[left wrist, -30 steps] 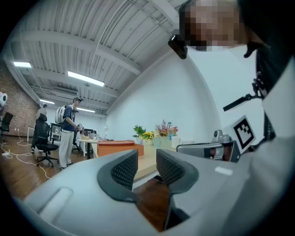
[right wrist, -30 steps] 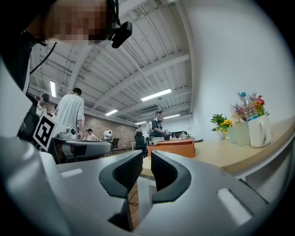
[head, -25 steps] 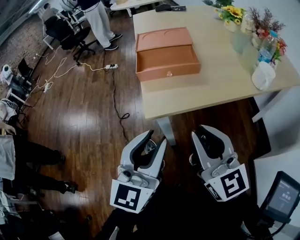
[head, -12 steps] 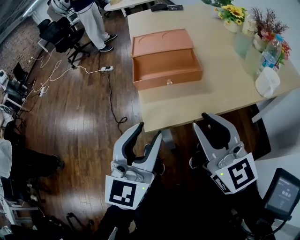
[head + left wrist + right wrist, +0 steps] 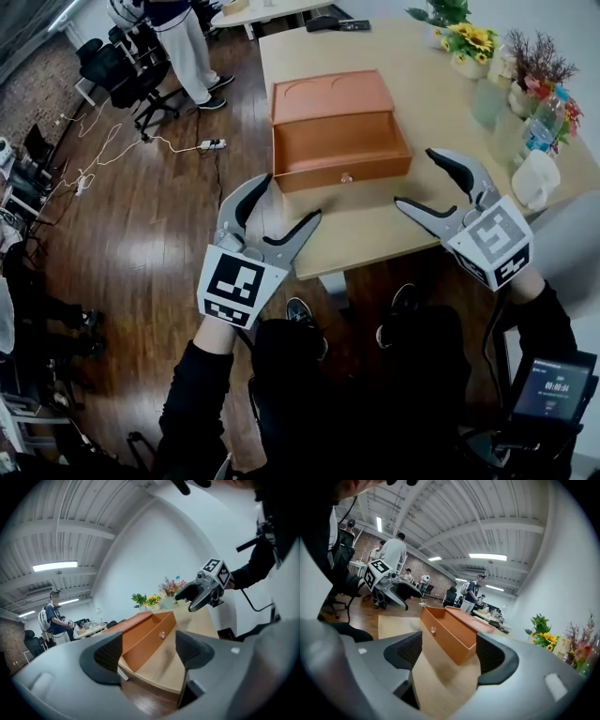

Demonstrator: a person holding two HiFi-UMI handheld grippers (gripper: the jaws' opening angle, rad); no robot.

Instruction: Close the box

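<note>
On the table [image 5: 394, 225] the orange box [image 5: 375, 167] lies open, empty; left tool [image 5: 291, 197] and right tool [image 5: 415, 177] are opening, holding nothing.

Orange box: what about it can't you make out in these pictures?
- How the lid joins the orange box: head view, too small.
- Front knob, its shape: head view, too small; gripper views, blurred.
- Inside floor: both gripper views, hidden by the box's near walls.

Standing person [image 5: 190, 49] cut off by top edge.
</note>
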